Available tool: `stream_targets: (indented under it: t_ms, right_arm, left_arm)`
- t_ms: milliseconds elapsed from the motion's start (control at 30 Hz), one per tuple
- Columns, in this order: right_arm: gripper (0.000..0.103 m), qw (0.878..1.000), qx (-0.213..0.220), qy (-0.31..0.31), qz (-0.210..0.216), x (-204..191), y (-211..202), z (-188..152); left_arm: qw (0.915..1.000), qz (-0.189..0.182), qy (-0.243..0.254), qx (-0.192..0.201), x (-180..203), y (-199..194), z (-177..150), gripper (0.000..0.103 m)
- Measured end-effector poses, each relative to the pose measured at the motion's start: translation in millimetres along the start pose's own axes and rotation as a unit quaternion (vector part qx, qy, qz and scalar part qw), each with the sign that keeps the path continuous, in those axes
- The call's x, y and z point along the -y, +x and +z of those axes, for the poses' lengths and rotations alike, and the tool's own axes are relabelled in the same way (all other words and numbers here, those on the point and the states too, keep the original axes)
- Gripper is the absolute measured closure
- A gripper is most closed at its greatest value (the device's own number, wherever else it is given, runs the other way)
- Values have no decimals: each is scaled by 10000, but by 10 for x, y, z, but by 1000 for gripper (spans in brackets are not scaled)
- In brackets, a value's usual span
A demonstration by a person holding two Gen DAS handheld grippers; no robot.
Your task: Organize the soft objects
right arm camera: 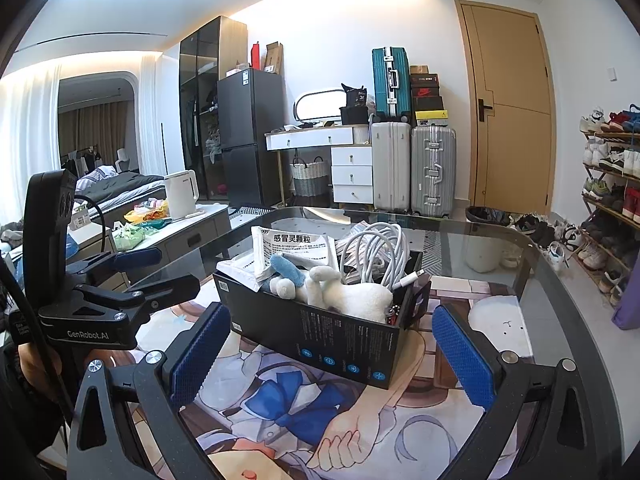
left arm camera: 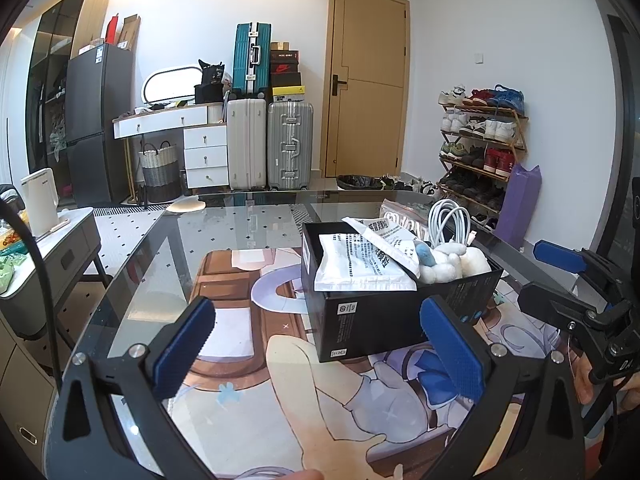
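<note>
Counts: 1 black box at 12 o'clock holding 2 white sachets, 1 plush toy, 1 coiled white cable. 3 suitcases at 11. 1 kettle at 9.

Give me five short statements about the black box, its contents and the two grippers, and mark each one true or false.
1. The white plush toy lies inside the black box. True.
2. The left gripper is shut on a paper packet. False: its jaws stand open and hold nothing.
3. A coiled white cable sits in the box. True.
4. The right gripper grips the plush toy. False: its jaws are open, short of the box.
5. The box stands on the floor. False: it rests on the printed mat on the glass table.
</note>
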State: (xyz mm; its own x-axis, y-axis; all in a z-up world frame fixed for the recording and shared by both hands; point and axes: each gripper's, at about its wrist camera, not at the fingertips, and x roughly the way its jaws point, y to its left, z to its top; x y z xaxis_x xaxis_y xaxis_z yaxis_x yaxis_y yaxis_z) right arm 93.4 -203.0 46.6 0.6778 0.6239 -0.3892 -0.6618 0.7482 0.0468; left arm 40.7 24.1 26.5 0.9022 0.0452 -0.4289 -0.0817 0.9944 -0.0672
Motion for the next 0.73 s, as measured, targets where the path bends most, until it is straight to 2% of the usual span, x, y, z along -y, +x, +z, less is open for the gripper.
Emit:
stream_targets:
  t_ms: [733]
  right_arm:
    - [1, 9999, -12, 101, 16, 76, -5, -40]
  left_arm:
    - [10000, 3, 4, 20, -13, -7, 7, 0]
